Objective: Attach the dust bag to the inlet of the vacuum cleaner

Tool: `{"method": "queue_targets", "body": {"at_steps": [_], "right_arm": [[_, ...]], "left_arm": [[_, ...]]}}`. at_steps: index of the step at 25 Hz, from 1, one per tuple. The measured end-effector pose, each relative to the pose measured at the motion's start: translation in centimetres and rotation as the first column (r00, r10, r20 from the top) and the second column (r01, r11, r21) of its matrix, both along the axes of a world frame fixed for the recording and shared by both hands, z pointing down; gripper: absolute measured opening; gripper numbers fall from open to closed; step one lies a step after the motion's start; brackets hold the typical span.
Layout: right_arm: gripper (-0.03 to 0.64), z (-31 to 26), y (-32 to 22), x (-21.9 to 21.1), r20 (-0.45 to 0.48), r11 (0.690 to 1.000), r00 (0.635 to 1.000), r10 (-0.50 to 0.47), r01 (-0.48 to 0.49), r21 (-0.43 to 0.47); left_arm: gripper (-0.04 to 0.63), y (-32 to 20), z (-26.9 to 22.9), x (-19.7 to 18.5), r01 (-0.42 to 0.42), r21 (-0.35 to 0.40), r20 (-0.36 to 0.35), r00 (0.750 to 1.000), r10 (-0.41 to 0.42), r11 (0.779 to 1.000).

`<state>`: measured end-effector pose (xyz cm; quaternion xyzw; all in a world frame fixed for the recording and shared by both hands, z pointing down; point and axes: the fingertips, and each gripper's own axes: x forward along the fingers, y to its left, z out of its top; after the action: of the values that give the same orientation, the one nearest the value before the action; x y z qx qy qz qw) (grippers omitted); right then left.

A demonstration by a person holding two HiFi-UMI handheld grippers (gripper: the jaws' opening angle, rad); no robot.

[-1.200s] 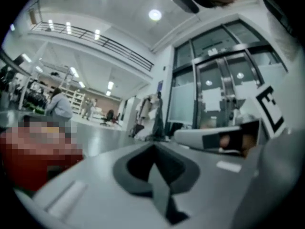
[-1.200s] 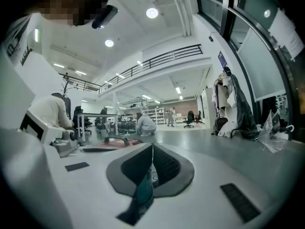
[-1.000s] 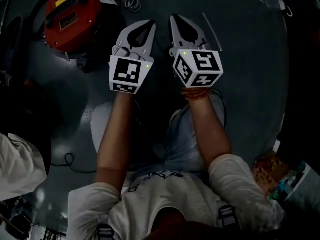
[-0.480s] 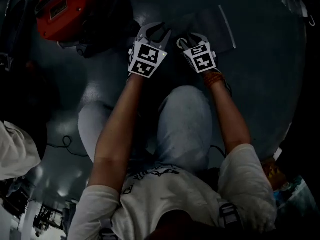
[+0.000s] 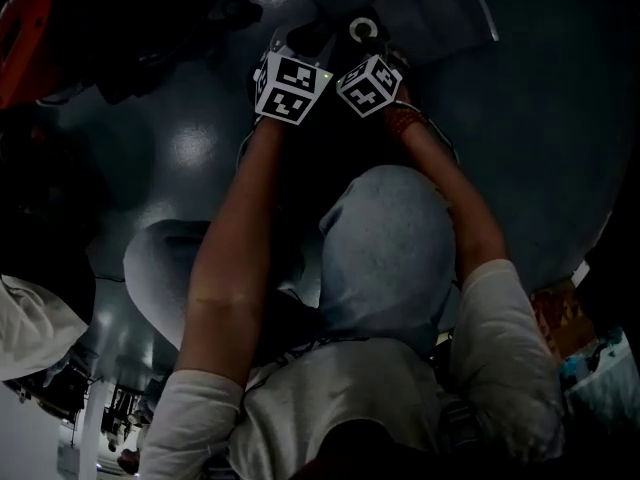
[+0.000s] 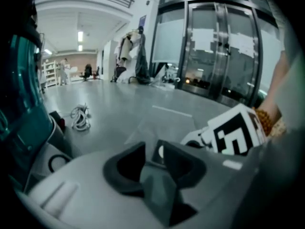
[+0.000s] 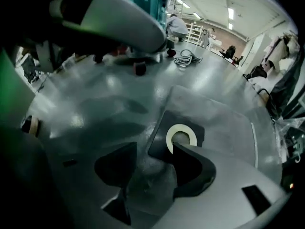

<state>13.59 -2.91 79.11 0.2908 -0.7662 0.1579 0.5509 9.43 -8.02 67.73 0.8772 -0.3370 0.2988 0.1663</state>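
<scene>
The grey dust bag (image 5: 440,3) lies flat on the floor, its dark collar with a white ring (image 5: 362,30) facing up. My right gripper (image 5: 360,40) points steeply down at the collar (image 7: 181,135), one fingertip (image 7: 178,148) lying over the ring's edge. Its jaws are opening, and nothing is pressed between them. Close beside it my left gripper (image 5: 303,40) hangs low over the floor, jaws also opening, with the collar (image 6: 160,151) showing through the gap. The red vacuum cleaner (image 5: 18,28) sits at the far left.
A coil of white cable (image 6: 80,117) lies on the floor beyond the bag. The vacuum's body (image 7: 119,13) looms close over the right gripper view's top. My knee (image 5: 385,238) is bent just behind the grippers. Glass doors (image 6: 224,46) stand far off.
Both grippers came down from chest height to the floor at the bag's collar, and their shut jaws have parted. The vacuum has slid to the head view's left edge.
</scene>
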Motion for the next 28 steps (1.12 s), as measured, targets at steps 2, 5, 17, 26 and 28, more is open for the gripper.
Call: {"method": "queue_targets", "body": {"at_steps": [2, 5, 17, 26, 28], "right_arm": [[0.215, 1.1, 0.0, 0.3, -0.052, 0.999, 0.998, -0.027, 0.028, 0.025], [0.209, 1.4, 0.5, 0.1, -0.078, 0.997, 0.995, -0.056, 0.059, 0.04], [0.05, -6.2, -0.8, 1.3, 0.039, 1.0, 0.999, -0.03, 0.03, 0.004], [0.038, -20.6, -0.8, 0.9, 0.248, 0.972, 0.955, -0.163, 0.198, -0.127], [0.038, -23.1, 0.0, 0.1, 0.256, 0.95, 0.937, -0.237, 0.279, -0.141]], "left_arm": [[0.115, 0.3, 0.5, -0.3, -0.008, 0.003, 0.012, 1.0, 0.008, 1.0], [0.115, 0.4, 0.9, -1.4, 0.006, -0.006, 0.025, 1.0, -0.006, 1.0], [0.149, 2.5, 0.8, -1.3, -0.173, 0.002, 0.146, 0.974, 0.171, 0.985], [0.309, 2.2, -6.6, 0.9, -0.479, 0.142, 0.329, 0.848, 0.415, 0.866], [0.313, 1.9, -9.1, 0.8, -0.53, 0.182, 0.384, 0.814, 0.437, 0.828]]}}
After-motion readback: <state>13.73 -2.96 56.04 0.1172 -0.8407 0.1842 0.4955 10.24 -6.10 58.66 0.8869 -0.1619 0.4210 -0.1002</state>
